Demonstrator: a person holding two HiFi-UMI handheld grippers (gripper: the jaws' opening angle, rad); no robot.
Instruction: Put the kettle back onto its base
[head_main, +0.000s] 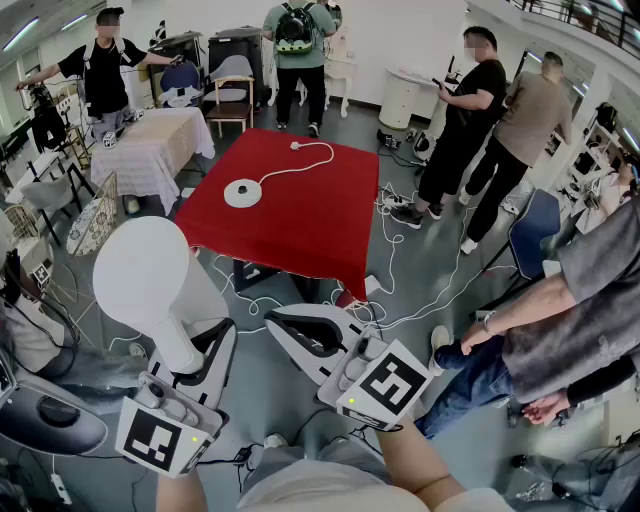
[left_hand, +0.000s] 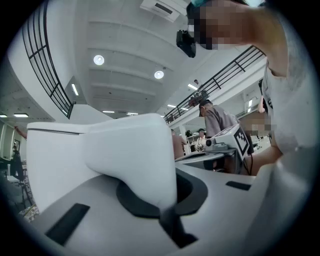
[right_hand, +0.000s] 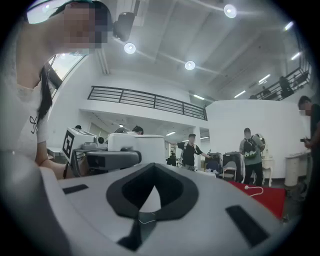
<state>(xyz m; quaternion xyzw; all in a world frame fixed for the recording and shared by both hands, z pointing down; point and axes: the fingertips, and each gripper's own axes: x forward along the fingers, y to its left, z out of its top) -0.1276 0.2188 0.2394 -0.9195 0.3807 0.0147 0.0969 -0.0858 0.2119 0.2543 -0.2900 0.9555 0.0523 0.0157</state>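
Low at the left of the head view: white kettle, held in the air, its handle pinched between the tightly closed jaws of the left gripper, body rising just beyond the jaws. Base: white disc on the red table, well apart from the kettle, cord trailing across the cloth. Right gripper: jaws pressed together on nothing, just beside the left; its cube carries a black-and-white square marker.

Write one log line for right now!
left gripper: shut on kettle | right gripper: shut, empty | base: on red table | kettle: off base
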